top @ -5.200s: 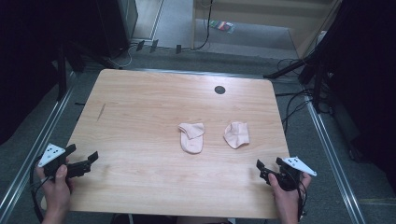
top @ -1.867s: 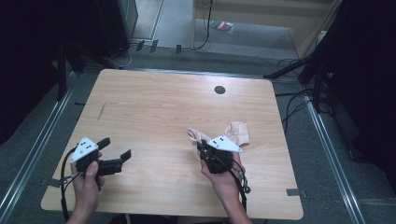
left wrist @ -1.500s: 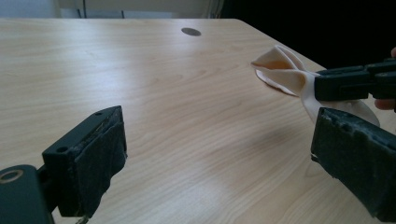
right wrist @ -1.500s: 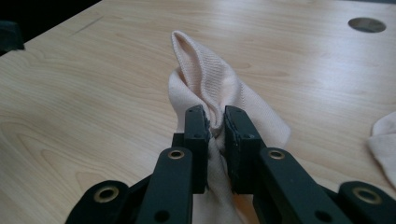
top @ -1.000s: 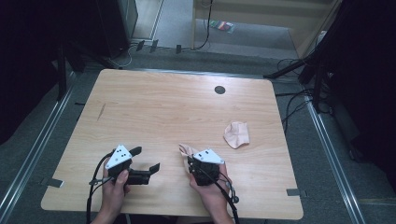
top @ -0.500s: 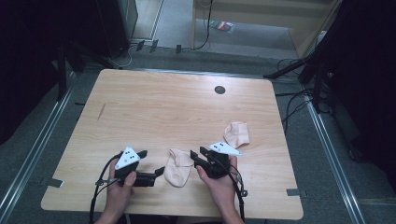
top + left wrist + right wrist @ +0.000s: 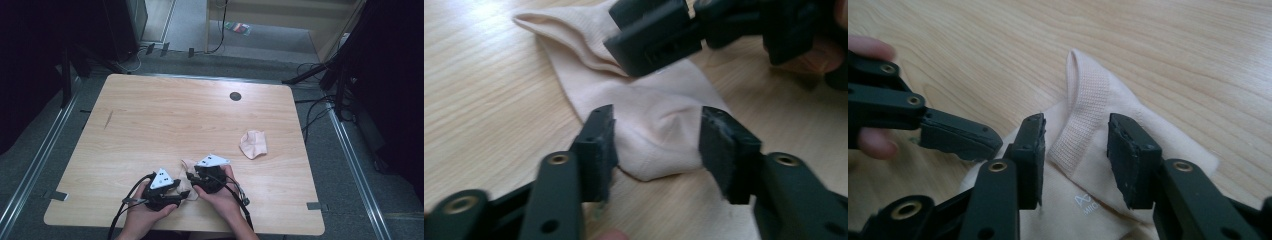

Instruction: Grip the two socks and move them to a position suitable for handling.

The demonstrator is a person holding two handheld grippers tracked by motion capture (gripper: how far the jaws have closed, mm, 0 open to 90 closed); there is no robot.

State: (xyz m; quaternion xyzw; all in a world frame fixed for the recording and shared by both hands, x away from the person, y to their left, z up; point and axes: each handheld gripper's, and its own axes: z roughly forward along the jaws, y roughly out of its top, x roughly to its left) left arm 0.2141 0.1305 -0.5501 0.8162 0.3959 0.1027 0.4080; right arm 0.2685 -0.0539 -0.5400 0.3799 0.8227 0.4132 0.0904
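Light wood worktop [image 7: 150, 115], grey floor [image 7: 350, 165], cables. Both claws unclenched, straddling beige sock [image 7: 649, 115]: left claw [image 7: 656, 145] closing, right claw [image 7: 1075, 150] steady.

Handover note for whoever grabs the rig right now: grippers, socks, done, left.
Left gripper: jaws have just been closing, astride one end of the near sock, pads not yet pressing.
Right gripper: jaws part open, astride that sock's ribbed cuff, no grip.
Near sock lies at the table's near edge, between both grippers. Second sock lies apart to the right, untouched.
Done: first sock brought near.
Left: probably grip both ends, then fetch the second sock.
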